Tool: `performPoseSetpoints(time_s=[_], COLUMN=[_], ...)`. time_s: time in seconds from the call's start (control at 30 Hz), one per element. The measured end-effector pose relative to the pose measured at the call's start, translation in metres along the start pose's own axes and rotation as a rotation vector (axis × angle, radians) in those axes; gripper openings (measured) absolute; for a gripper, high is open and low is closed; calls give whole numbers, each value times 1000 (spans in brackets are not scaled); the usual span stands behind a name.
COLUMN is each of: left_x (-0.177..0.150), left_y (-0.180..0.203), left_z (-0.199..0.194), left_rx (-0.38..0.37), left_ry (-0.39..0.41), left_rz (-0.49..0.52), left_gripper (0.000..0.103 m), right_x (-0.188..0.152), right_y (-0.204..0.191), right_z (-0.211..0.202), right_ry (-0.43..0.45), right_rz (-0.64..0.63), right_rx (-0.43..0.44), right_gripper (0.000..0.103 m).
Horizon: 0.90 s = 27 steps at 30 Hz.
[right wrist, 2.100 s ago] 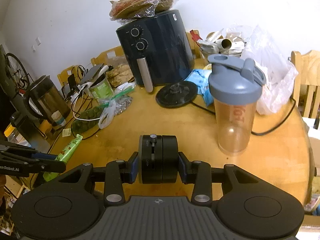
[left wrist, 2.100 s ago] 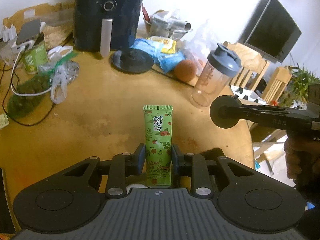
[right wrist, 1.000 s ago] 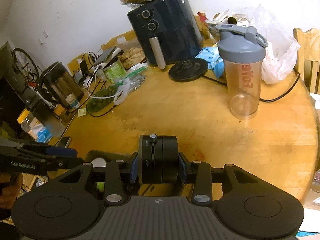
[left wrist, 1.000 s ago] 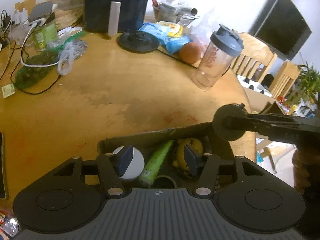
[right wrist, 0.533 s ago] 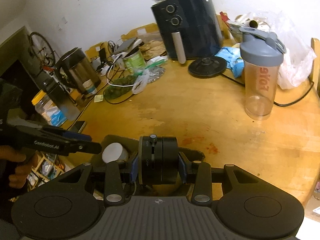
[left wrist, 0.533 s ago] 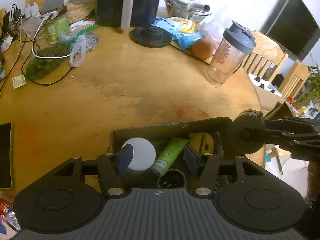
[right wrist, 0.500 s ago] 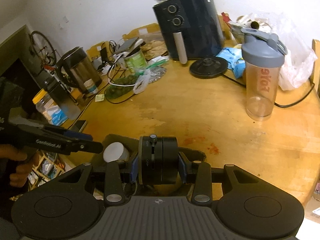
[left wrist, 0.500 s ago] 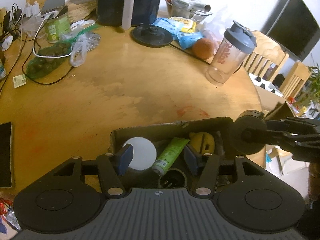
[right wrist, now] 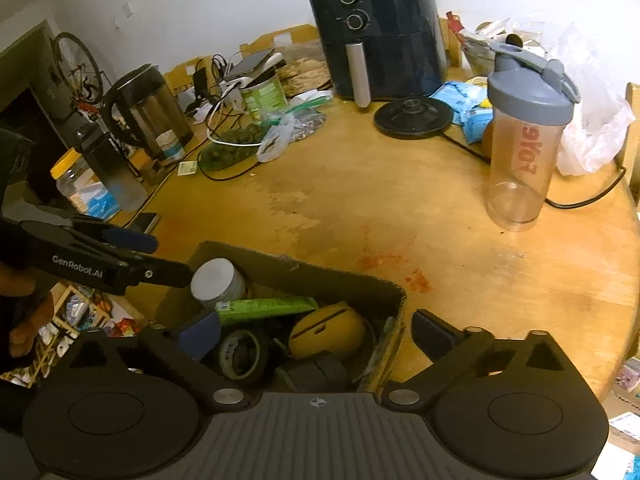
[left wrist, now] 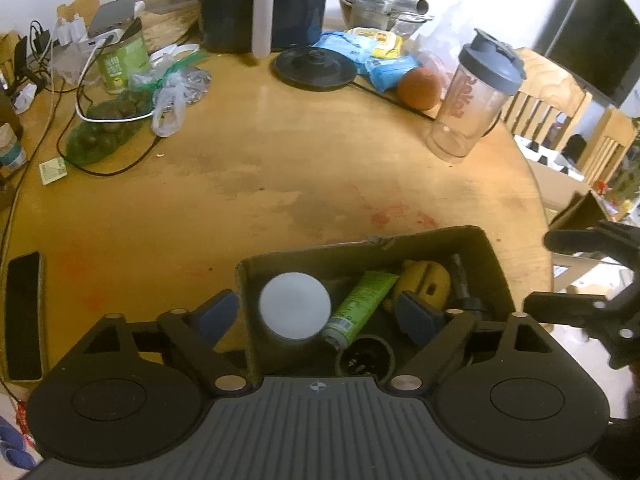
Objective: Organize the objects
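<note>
An open brown cardboard box [left wrist: 490, 256] sits at the near edge of the round, stained wooden surface [left wrist: 280, 152], and both claws hang over it with jaws spread wide, holding nothing. The left claw [left wrist: 324, 314] straddles the box's left wall; the right claw [right wrist: 316, 334] straddles its right wall.

The left view looks straight down on a white round-lidded jar [left wrist: 295, 311] standing upright in the box's left corner. Beside it lies a green plastic tube [left wrist: 362, 304], tilted, its long axis running from the crimped end at the far wall down to the cap end near a dark roll of tape [left wrist: 365, 356]. To the right sit a yellow rounded object with slots [left wrist: 426, 280] and a black handle-like piece [left wrist: 460, 278].

The right view alone shows the tube lengthwise, pointing across the box from the jar toward the yellow object, and a black cylindrical puck [right wrist: 316, 372] lying low by the near wall. It also shows a steel electric kettle [right wrist: 148, 112] at the surface's left edge, which the left view does not. Both views show the dark air fryer [right wrist: 380, 36] and the clear shaker bottle with a grey lid [right wrist: 524, 140], upright and well apart from the box.
</note>
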<state>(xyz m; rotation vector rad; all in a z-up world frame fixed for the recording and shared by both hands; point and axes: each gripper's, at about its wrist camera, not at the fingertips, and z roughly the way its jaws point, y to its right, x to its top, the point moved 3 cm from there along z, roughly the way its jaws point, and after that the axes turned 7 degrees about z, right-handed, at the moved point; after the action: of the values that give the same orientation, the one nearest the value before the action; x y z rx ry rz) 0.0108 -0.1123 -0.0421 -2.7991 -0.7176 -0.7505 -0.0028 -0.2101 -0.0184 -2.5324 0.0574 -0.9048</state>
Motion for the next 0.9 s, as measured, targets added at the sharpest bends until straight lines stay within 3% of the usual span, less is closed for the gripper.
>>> performPoseSetpoints(time_s=[0.17, 0.47, 0.6, 0.77, 0.83, 0.9], left_x=[3, 17, 23, 24, 24, 23], left_y=[-3, 9, 17, 16, 15, 12], left_z=[-3, -20, -24, -24, -21, -18], left_rx=[75, 240, 319, 266, 245, 226], left_ry=[27, 135, 146, 116, 77, 35], left_rz=[8, 128, 197, 166, 152, 124], left_gripper=[103, 103, 103, 103, 103, 103], right_x=[5, 20, 27, 33, 35, 38], right_y=[-2, -14, -22, -27, -23, -15], right_z=[-1, -10, -12, -12, -12, -8], right_ry=[25, 185, 242, 240, 195, 94], right_rz=[-19, -168, -227, -214, -139, -29], right_rx=[-60, -262, -368, -411, -376, -350], right_gripper=[103, 103, 103, 103, 103, 103])
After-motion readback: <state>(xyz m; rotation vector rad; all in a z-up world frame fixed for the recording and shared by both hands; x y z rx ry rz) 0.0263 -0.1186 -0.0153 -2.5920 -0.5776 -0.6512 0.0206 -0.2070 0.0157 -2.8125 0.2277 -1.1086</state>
